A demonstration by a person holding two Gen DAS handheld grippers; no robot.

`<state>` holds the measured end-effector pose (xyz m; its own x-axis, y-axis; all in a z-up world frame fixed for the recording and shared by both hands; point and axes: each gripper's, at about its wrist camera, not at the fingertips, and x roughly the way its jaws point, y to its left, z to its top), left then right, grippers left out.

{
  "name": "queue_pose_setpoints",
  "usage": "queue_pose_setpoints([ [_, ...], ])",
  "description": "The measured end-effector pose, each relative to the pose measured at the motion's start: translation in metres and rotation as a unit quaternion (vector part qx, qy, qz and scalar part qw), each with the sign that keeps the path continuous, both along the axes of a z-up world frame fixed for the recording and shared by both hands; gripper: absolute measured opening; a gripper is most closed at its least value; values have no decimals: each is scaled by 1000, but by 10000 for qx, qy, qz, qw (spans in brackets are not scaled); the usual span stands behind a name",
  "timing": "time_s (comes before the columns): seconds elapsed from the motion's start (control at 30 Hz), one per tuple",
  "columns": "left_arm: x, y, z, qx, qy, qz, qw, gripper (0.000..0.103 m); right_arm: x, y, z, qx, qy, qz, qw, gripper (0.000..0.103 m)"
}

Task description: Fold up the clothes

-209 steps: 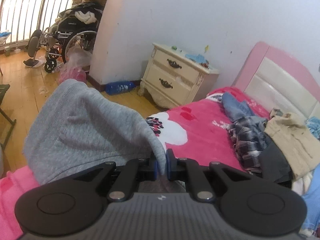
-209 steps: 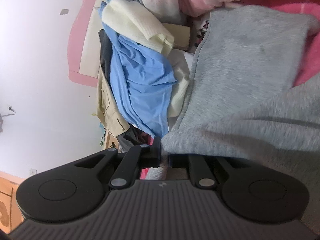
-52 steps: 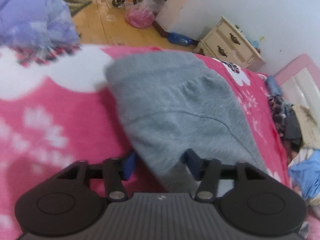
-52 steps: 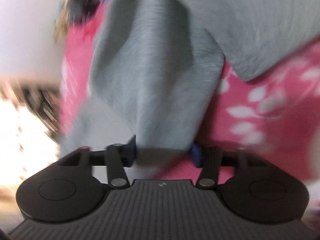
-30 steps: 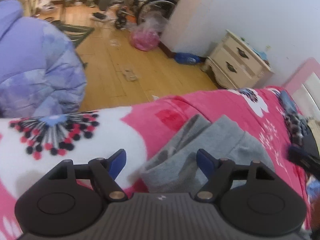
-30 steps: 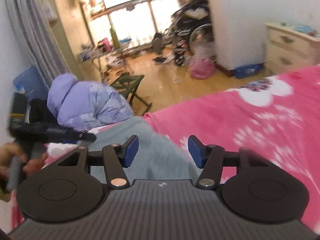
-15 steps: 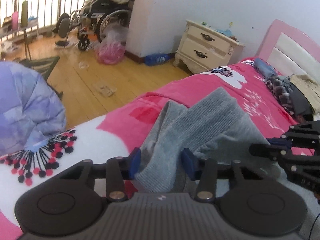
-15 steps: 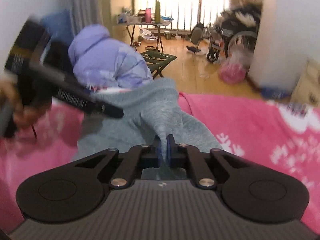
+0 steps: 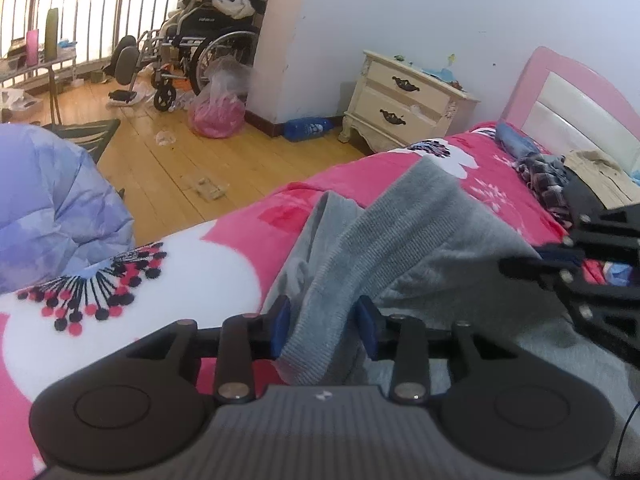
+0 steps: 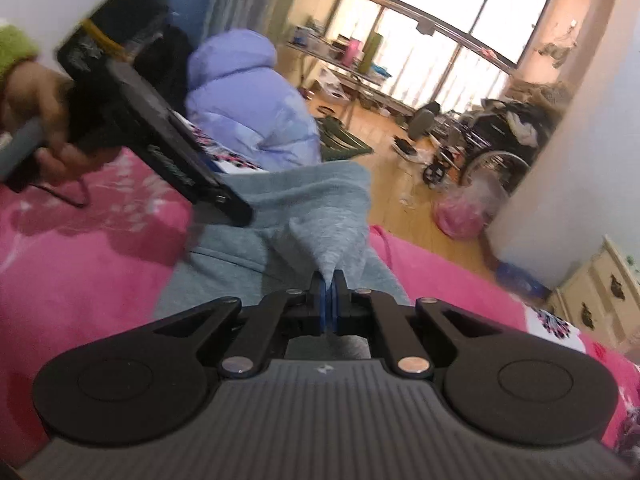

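A grey knit garment [image 9: 440, 232] lies bunched on the pink flowered bed cover [image 9: 224, 248]. My left gripper [image 9: 323, 326] has the garment's ribbed hem between its blue pads; the jaws are still closing and the pads touch the cloth on both sides. My right gripper [image 10: 328, 280] is shut on a peaked fold of the same grey garment [image 10: 320, 200], pulling it up into a point. The right gripper's black frame [image 9: 592, 248] shows at the right edge of the left wrist view. A hand [image 10: 44, 120] holds the left gripper's body [image 10: 160, 152] over the garment's far end.
A purple puffy jacket [image 9: 48, 208] sits at the bed's foot. Loose clothes [image 9: 548, 176] are piled by the pink headboard [image 9: 568, 92]. Beyond the bed edge are wooden floor, a cream nightstand [image 9: 404, 100], a pink bag [image 9: 218, 114] and a wheelchair [image 9: 208, 52].
Both grippers stood open over the garment a second ago. The right one has since shut on a fold and rolled; the left one has narrowed onto the hem.
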<state>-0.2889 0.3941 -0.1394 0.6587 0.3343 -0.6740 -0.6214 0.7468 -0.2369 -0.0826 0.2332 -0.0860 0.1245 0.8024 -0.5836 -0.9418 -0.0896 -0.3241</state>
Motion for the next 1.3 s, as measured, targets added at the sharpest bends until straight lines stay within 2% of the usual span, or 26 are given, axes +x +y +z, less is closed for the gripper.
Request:
queue_pose_setpoints([
  [0.17, 14, 11, -1, -11, 201, 63, 9998, 43, 42, 42, -5, -66, 398, -402, 9984, 1],
  [0.27, 17, 12, -3, -16, 266, 90, 9996, 44, 55, 63, -18, -221, 412, -451, 9979, 1],
  [0.4, 17, 14, -5, -27, 314, 148, 9994, 43, 59, 75, -21, -153, 469, -452, 9978, 1],
  [0.5, 18, 18, -5, -135, 356, 267, 9989, 53, 61, 87, -37, -277, 490, -586, 9967, 2],
  [0.53, 17, 19, -3, -164, 371, 321, 9987, 60, 63, 92, -45, -404, 512, -645, 9958, 4],
  [0.57, 16, 19, 1, -96, 381, 389, 9985, 59, 66, 93, -52, -476, 589, -726, 9945, 5],
  [0.6, 15, 18, 5, -29, 391, 458, 9982, 59, 70, 90, -53, -433, 717, -809, 9932, 9],
  [0.63, 14, 18, 9, 39, 400, 526, 9978, 59, 74, 85, -49, -319, 941, -936, 9906, 19],
  [0.67, 12, 18, 16, 106, 350, 585, 9976, 60, 81, 76, -41, -142, 1199, -1056, 9871, 33],
  [0.7, 10, 18, 22, 173, 300, 643, 9973, 60, 89, 65, -32, 54, 1457, -1164, 9824, 41],
  [0.73, 9, 18, 28, 239, 250, 700, 9969, 62, 97, 54, -23, 249, 1713, -1271, 9767, 57],
  [0.77, 10, 19, 35, 287, 193, 715, 9968, 65, 105, 41, -14, 427, 1853, -1388, 9719, 66],
  [0.8, 16, 19, 40, 336, 173, 644, 9972, 66, 114, 25, -4, 593, 1936, -1525, 9673, 68],
  [0.93, 49, 17, 48, 534, 212, 227, 9981, 70, 151, -59, 31, 1152, 2443, -2054, 9407, 68],
  [1.0, 73, 14, 43, 632, 327, -22, 9975, 70, 157, -96, 34, 1194, 2664, -2098, 9332, 64],
  [1.07, 96, 9, 31, 886, 536, -101, 9946, 62, 151, -122, 26, 942, 2684, -2034, 9369, 51],
  [1.13, 116, 2, 18, 1181, 763, -202, 9899, 58, 142, -133, 12, 560, 2557, -1942, 9454, 42],
  [1.2, 130, -4, 6, 1455, 1012, -437, 9832, 59, 135, -135, -7, 192, 2400, -1901, 9518, 39],
  [1.3, 138, -7, -4, 1647, 1167, -528, 9780, 62, 133, -126, -30, -151, 2255, -1887, 9557, 37],
])
